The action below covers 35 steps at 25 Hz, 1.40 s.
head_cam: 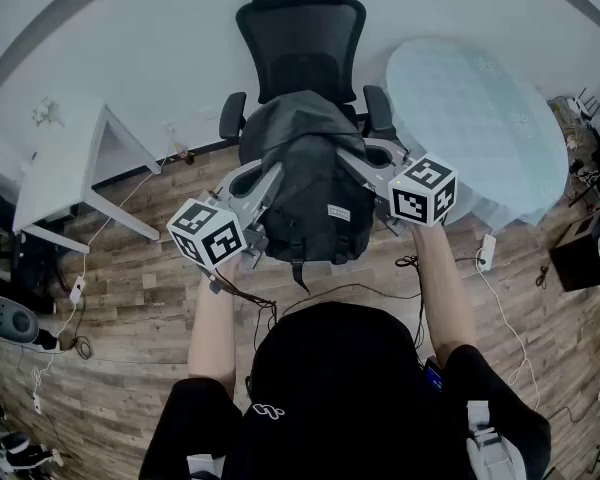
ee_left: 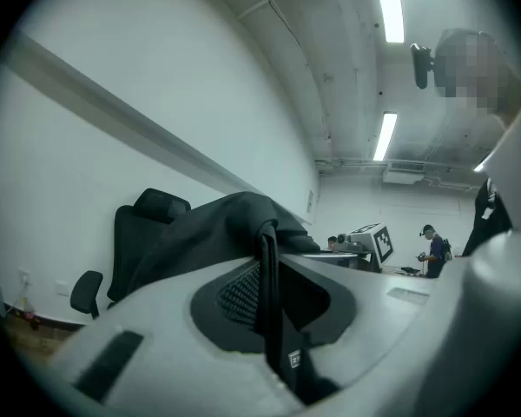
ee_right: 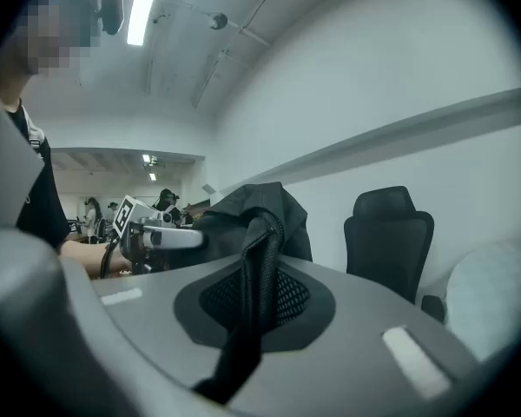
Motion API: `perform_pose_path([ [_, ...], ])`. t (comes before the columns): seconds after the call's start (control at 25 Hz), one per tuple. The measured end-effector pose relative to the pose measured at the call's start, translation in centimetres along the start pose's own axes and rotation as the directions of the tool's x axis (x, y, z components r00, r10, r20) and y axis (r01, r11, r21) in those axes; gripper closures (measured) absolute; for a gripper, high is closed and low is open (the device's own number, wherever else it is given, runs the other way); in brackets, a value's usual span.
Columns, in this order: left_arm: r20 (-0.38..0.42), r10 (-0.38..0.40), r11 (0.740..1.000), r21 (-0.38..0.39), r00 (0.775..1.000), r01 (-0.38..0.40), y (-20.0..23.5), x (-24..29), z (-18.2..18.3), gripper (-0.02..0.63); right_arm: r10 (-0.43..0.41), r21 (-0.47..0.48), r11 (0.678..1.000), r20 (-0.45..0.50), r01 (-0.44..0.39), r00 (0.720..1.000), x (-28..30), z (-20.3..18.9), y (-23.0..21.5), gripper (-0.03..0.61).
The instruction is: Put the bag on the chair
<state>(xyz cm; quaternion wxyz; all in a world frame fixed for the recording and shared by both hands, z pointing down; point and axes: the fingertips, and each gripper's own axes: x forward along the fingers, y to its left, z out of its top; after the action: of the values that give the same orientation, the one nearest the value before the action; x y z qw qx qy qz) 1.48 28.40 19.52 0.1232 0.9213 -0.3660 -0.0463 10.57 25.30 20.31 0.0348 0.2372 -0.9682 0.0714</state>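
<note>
A black backpack (head_cam: 302,183) hangs in the air between my two grippers, just in front of a black office chair (head_cam: 302,38) that stands by the wall. My left gripper (head_cam: 273,178) is shut on a shoulder strap (ee_left: 270,302) on the bag's left side. My right gripper (head_cam: 348,163) is shut on the other mesh strap (ee_right: 253,294) on the bag's right side. In the left gripper view the bag (ee_left: 217,233) bulks ahead of the jaws with the chair (ee_left: 143,233) behind it. The right gripper view has the bag (ee_right: 252,211) in the middle and the chair (ee_right: 389,241) to its right.
A white desk (head_cam: 70,168) stands to the chair's left and a round glass table (head_cam: 480,118) to its right. Cables (head_cam: 500,298) trail over the wooden floor. A black box (head_cam: 580,253) sits at the far right. People (ee_left: 434,250) stand in the room's background.
</note>
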Motion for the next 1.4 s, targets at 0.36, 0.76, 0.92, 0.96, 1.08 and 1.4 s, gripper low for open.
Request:
perform_pose_path([
  [0.36,0.006,0.024,1.000,-0.014,1.000,-0.024,-0.9,2.4,-2.1,0.583,-0.001,0.017,1.000,0.013,0.001,1.000,-1.8,-1.5,-2.2,0.555],
  [0.76,0.017,0.038,0.994,-0.102,0.999,-0.036,3.9,4.4,-3.4,0.583,0.022,0.050,0.999,-0.028,-0.021,0.999,1.8,-3.5,-5.9,0.555],
  [0.92,-0.002,0.043,0.985,-0.167,0.999,-0.043,8.2,7.4,-5.3,0.583,0.019,0.088,0.996,-0.066,-0.013,0.998,4.6,-5.6,-10.3,0.555],
  [0.96,-0.014,0.041,0.983,-0.179,0.999,-0.043,9.5,8.2,-5.7,0.583,0.026,0.100,0.995,-0.068,-0.019,0.997,5.4,-6.0,-11.4,0.555],
  [1.08,-0.048,0.030,0.971,-0.235,0.998,-0.040,14.2,10.6,-6.6,0.583,0.072,0.164,0.985,-0.058,-0.062,0.996,8.3,-7.0,-15.0,0.555],
  [1.4,-0.192,0.004,0.928,-0.365,0.981,-0.075,26.9,16.9,-10.5,0.583,0.065,0.376,0.926,-0.106,-0.021,0.992,16.8,-12.3,-24.9,0.555],
])
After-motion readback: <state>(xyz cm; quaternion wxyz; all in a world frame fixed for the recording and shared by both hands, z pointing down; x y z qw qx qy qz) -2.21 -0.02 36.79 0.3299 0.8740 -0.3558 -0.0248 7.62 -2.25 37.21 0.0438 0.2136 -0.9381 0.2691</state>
